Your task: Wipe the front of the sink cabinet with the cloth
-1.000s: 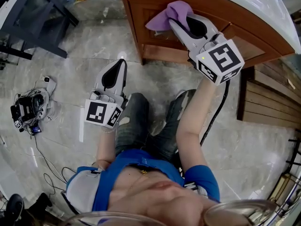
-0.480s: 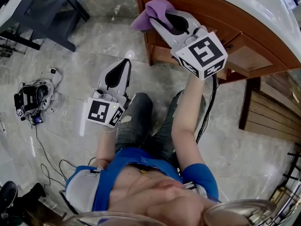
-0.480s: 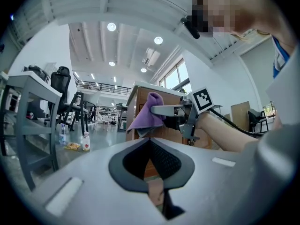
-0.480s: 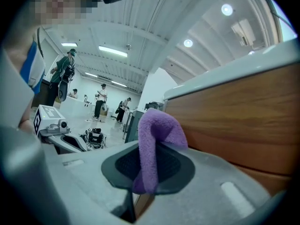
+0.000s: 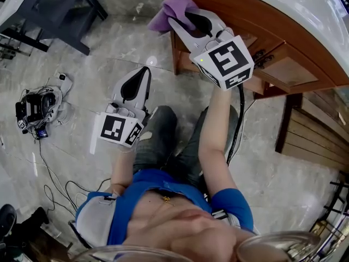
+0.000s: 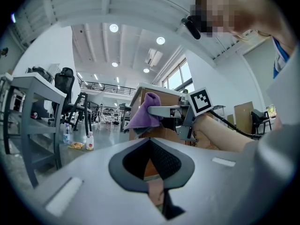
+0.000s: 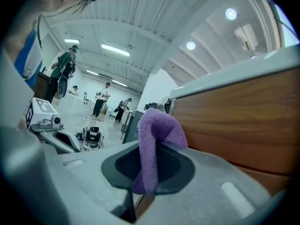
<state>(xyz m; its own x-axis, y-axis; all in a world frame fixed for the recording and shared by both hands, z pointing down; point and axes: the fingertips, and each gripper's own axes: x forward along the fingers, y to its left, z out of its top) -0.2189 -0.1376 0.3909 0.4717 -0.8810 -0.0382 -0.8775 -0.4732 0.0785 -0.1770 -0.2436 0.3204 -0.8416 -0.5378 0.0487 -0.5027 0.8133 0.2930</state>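
**Cloth at the cabinet's corner, wiping under way with most of the front ahead**

Cloth, purple and bunched, sits at the upper end corner of the sink cabinet, just below the white sink top. In the right gripper view it lies close beside the wooden front; whether it actually presses on the wood I cannot tell. Part of it spills past the cabinet's corner, over the floor.

The right hand-held gripper has its jaws clamped on the cloth, a fold of which runs down between the dark pads and bulges out above them. It is raised to the cabinet on an outstretched arm.

The left hand-held gripper hangs well apart from the cabinet, over the floor by the person's knee. Its jaws are together with nothing between them, and it takes no part in the wiping.

As a judgement, the task is mid-stroke and far from finished. The cloth stands at one end of the front, and the long run of wood away from that corner, including the panel with the dark handle, lies beyond it. No picture shows which parts are already clean, as the wood looks alike all along. What is left, as far as can be seen, is to carry the cloth across that run and down to the lower edge.
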